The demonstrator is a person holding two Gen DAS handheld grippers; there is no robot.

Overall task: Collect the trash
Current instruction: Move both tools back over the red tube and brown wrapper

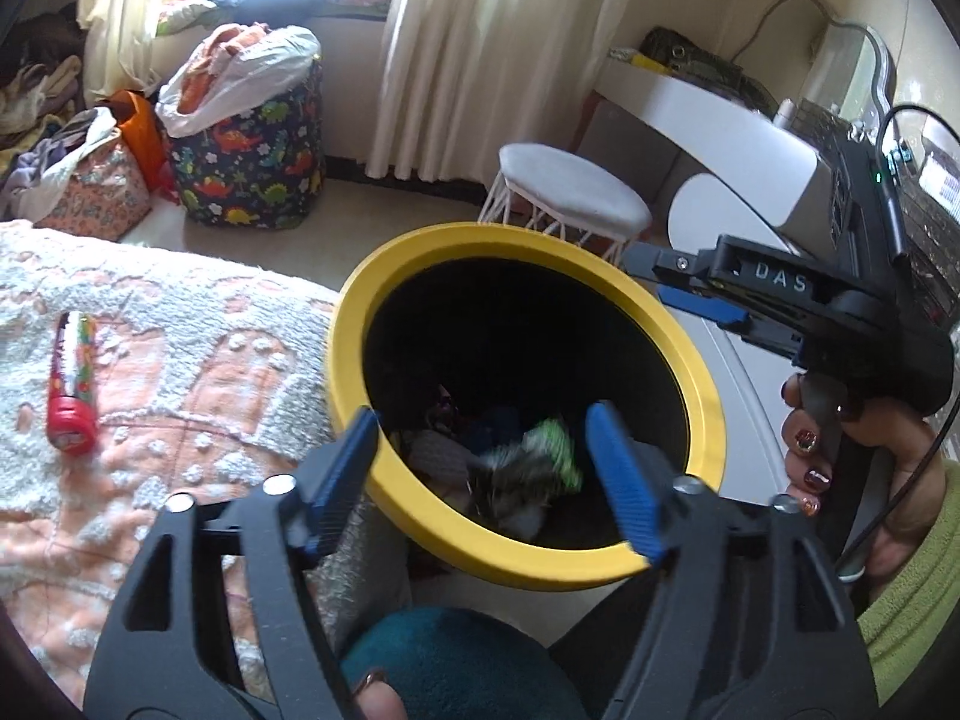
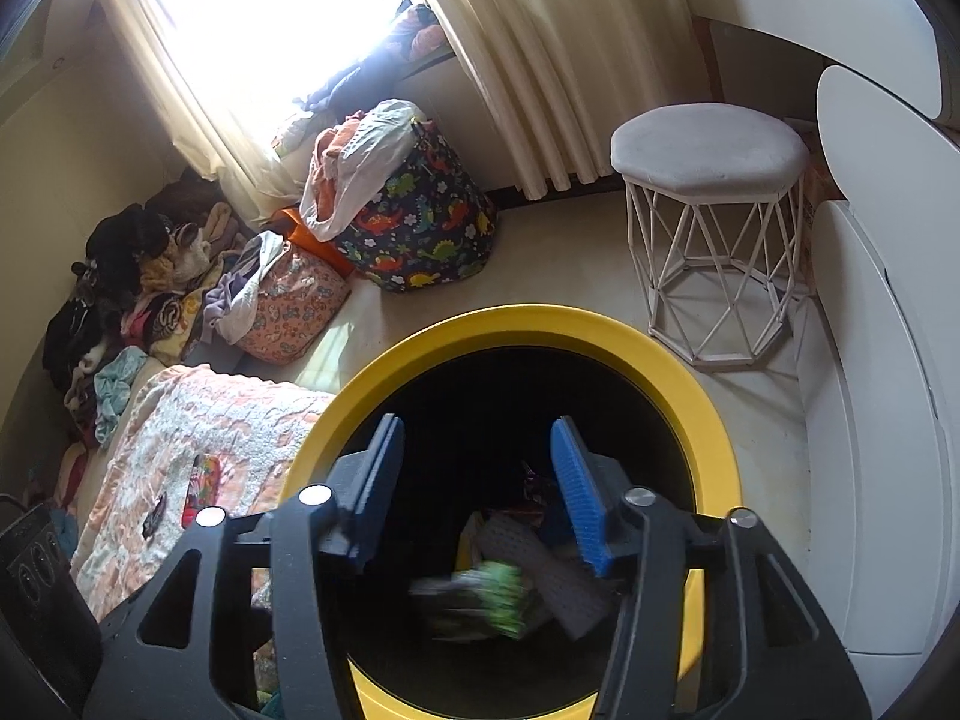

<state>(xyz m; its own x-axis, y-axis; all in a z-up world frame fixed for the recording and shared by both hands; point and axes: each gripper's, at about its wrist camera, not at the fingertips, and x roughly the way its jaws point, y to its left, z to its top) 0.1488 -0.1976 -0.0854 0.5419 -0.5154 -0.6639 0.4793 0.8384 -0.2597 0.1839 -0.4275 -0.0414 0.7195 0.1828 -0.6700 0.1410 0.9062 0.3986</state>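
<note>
A black bin with a yellow rim stands beside the bed; it also shows in the right wrist view. A blurred green and white wrapper is in the air inside the bin, seen too in the right wrist view, above other trash. My left gripper is open and empty over the bin's near rim. My right gripper is open and empty above the bin mouth; it shows side-on in the left wrist view. A red candy tube lies on the bedspread, left of the bin.
The bed with a peach and white blanket is at left. A white wire stool and white desk stand right of the bin. A dinosaur-print laundry bag and clothes piles sit by the curtained window.
</note>
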